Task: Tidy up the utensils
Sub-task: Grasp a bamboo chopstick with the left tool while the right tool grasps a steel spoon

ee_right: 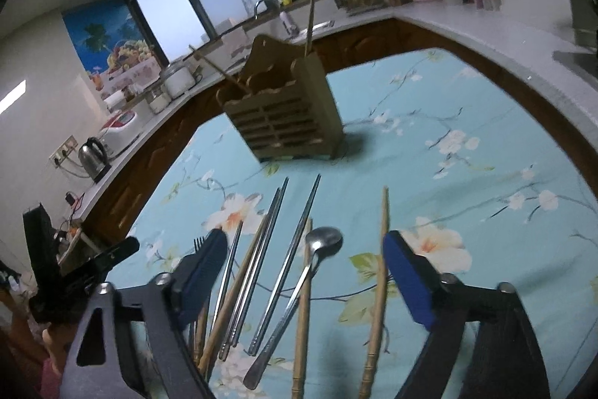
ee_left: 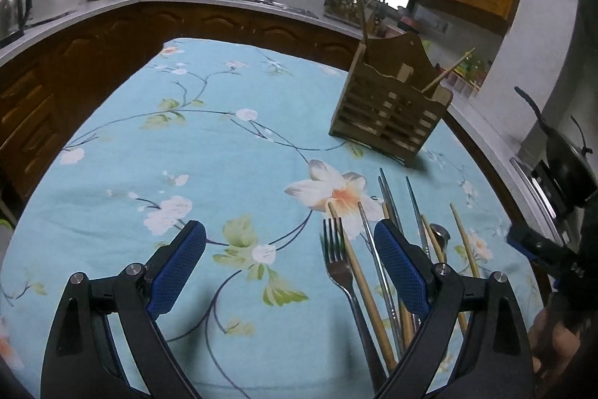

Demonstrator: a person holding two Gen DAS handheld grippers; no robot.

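Cutlery (ee_right: pixel 276 272) lies before wooden holder (ee_right: pixel 284 114); both grippers' jaws spread wide, empty.

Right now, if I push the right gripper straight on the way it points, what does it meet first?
Probably the spoon and metal chopsticks lying between the open fingers of the right gripper on the tablecloth. Beyond them stands the wooden holder. Depth is uncertain.

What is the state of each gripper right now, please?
Left gripper: tongs open, holding nothing, above the tablecloth beside the fork.
Right gripper: tongs open, holding nothing, over the spoon.
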